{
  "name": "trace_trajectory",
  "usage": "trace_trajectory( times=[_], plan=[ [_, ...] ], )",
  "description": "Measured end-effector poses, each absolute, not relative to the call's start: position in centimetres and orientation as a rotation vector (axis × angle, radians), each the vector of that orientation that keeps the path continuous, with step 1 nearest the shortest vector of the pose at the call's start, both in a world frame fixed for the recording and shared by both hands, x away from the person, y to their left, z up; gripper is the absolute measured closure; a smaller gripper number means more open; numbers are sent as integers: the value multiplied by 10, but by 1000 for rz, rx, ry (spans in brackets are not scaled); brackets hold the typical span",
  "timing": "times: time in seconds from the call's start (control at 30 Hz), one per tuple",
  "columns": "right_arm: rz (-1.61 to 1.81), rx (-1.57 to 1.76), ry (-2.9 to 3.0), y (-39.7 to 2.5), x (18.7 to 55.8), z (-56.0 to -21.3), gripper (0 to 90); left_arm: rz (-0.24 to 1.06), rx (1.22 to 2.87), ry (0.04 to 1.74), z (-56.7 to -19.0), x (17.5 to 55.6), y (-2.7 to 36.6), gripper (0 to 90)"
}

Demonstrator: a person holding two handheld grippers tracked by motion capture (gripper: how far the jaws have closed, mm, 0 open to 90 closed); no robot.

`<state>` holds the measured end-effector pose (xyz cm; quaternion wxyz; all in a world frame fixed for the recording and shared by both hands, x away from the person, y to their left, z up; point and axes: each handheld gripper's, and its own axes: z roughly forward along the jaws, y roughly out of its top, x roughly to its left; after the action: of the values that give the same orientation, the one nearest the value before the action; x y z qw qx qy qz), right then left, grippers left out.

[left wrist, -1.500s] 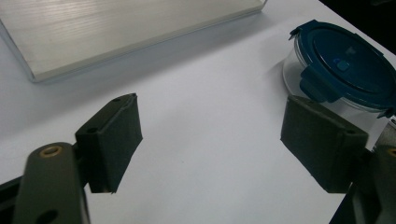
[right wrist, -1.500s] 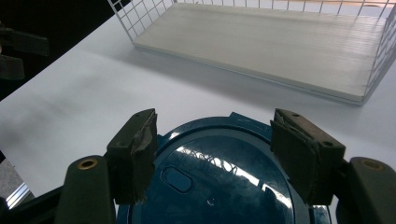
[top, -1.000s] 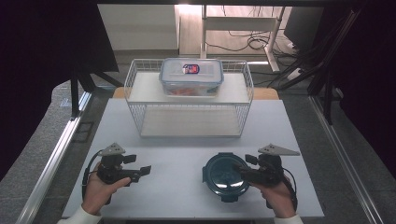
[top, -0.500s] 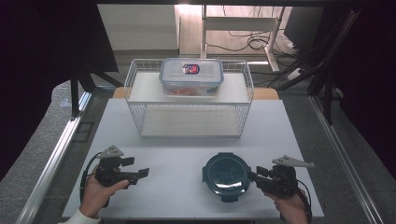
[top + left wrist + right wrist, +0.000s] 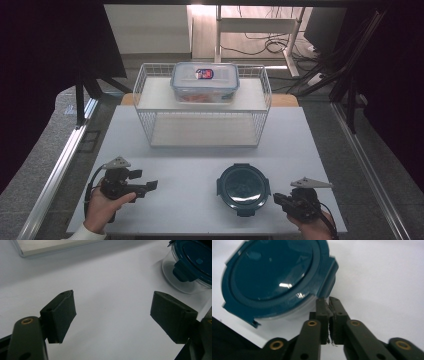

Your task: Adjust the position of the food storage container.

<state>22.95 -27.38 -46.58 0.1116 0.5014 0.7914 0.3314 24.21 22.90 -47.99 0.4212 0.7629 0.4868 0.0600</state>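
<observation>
A round clear container with a dark teal clip lid [image 5: 243,189] sits on the white table near its front edge. In the right gripper view the container [image 5: 277,280] lies just beyond my right gripper [image 5: 328,300], whose jaws are pressed together with nothing between them. From above, the right gripper [image 5: 278,198] rests at the front right, just right of the container. My left gripper [image 5: 151,185] is at the front left, jaws spread wide over bare table [image 5: 112,305]. The round container [image 5: 190,267] appears at the upper right of the left gripper view.
A white wire basket [image 5: 150,125] stands at the back middle of the table, and a rectangular clear lidded box [image 5: 205,82] rests on its top shelf. The table's front edge runs just below both hands. A metal rail [image 5: 55,170] runs along the left side.
My right gripper has drawn back from the round container toward the front right corner. The left gripper has shifted slightly toward the front.
</observation>
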Motion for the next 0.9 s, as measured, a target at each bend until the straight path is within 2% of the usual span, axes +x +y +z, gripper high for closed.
trace_trajectory(
  times=[0.5, 0.9],
  plan=[
    [852, 1412, 2416, -253, 235, -485, 891, 132, 1932, 1221, -486, 245, 227, 206],
    [799, 1364, 2385, -243, 242, -487, 894, 118, 1918, 1222, -486, 246, 229, 211]
  ],
)
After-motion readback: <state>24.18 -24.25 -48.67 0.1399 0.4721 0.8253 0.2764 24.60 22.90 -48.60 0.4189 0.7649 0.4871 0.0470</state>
